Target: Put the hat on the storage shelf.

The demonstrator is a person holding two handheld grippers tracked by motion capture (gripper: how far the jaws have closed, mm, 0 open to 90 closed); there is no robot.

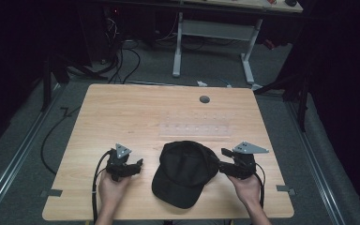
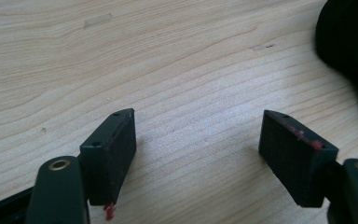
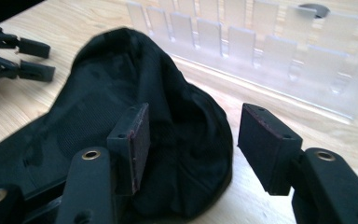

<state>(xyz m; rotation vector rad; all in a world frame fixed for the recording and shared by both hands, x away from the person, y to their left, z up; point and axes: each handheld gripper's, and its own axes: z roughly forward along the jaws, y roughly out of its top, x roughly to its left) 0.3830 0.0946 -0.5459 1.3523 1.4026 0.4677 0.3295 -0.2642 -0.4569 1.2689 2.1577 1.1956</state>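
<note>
Right hand-held gripper (image 3: 189, 144), jaws spread, straddles the black cap's (image 1: 185, 171) back edge. Left hand-held gripper (image 2: 198, 156) hangs spread over bare desk (image 2: 168, 60). Grasp pending; next move likely calls for closing on fabric.

A clear plastic rack (image 1: 195, 126) lies flat on the wooden desk (image 1: 122, 112), with a grey round plug (image 1: 204, 99) beyond it near the far edge; another table (image 1: 215, 28) stands behind

Bare surface (image 1: 122, 117) lies ahead of the left claw (image 1: 136, 165), with nothing between its spread jaws. The black cap (image 1: 185, 171) fills the middle, touching the right claw (image 1: 221, 164). Behind it, the clear plastic organizer tray (image 1: 194, 127) blocks the way forward; a grey grommet (image 1: 204, 99) sits beyond.
</note>
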